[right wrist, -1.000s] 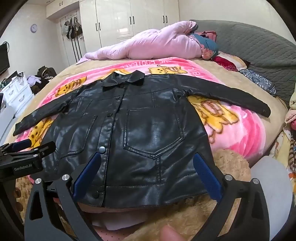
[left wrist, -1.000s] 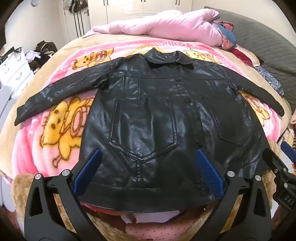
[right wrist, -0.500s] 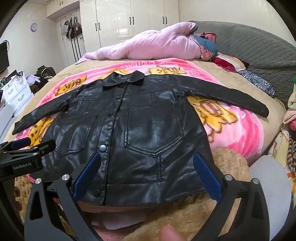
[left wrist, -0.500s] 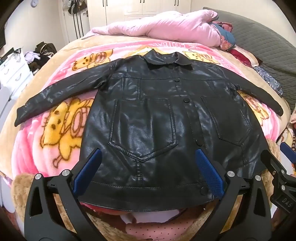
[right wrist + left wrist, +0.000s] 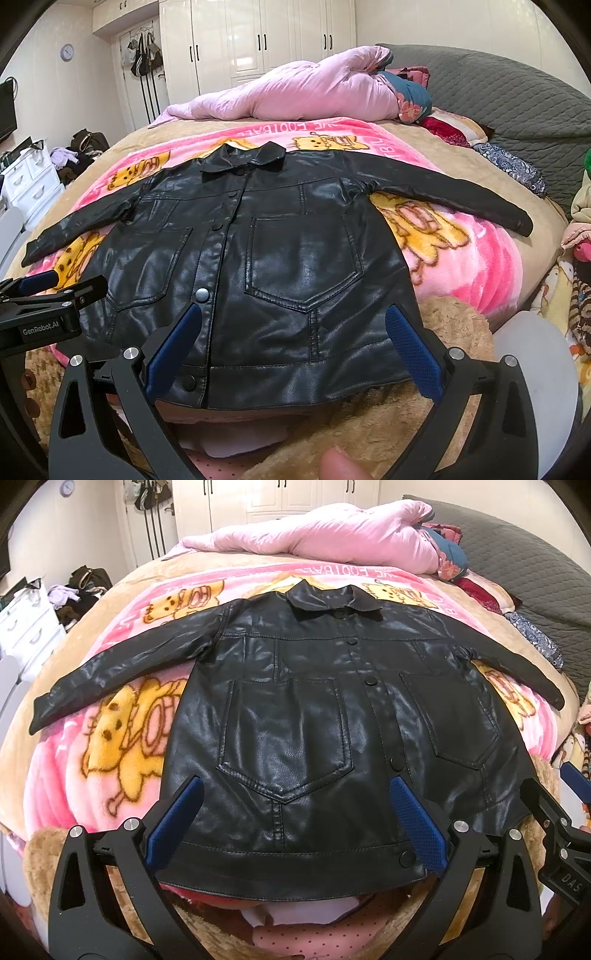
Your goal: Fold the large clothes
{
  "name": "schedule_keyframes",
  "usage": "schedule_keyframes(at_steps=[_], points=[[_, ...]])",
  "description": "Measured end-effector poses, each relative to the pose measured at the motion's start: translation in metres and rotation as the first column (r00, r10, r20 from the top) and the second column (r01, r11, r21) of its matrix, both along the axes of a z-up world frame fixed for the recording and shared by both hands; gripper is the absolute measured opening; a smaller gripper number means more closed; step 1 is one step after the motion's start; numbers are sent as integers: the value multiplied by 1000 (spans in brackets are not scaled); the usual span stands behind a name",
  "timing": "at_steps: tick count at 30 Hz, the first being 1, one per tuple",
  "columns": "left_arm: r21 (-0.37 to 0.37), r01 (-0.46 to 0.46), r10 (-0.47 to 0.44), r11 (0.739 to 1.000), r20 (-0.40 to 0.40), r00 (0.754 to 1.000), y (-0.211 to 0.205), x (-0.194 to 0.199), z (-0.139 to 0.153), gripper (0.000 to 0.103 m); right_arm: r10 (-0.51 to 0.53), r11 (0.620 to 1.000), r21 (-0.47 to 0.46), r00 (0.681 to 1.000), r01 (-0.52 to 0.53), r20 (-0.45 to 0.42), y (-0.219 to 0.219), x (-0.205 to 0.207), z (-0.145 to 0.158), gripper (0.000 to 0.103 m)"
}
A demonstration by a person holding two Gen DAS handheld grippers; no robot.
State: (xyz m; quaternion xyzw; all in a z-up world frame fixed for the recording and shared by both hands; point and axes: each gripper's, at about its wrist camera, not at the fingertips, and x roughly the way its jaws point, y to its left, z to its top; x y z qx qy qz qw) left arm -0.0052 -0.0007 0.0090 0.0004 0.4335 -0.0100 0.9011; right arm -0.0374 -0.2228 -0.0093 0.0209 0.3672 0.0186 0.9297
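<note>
A black leather jacket (image 5: 295, 716) (image 5: 280, 254) lies flat, front up and buttoned, on a pink cartoon blanket (image 5: 122, 738) (image 5: 461, 251). Both sleeves are spread out to the sides and the collar points away from me. My left gripper (image 5: 295, 801) hovers open over the hem on the jacket's left half, blue pads wide apart and empty. My right gripper (image 5: 293, 325) stands open over the hem on the right half, holding nothing. Each gripper shows at the edge of the other's view.
A rolled pink quilt (image 5: 332, 535) (image 5: 295, 92) lies at the far end of the bed. A grey headboard (image 5: 517, 103) rises on the right. White drawers (image 5: 22, 627) and piled clothes stand at the left. A fingertip (image 5: 338, 463) shows at the bottom of the right view.
Both grippers have drifted slightly back from the jacket's hem. The jacket lies as before and both stay open.
</note>
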Motion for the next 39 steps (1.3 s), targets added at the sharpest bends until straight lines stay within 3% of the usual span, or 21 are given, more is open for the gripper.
schedule_keyframes(at_steps=[39], points=[[27,-2,2,1000,10,1000,3,8,-1,94,11,1000,-1,1000,-11,9,2,1,3,99]])
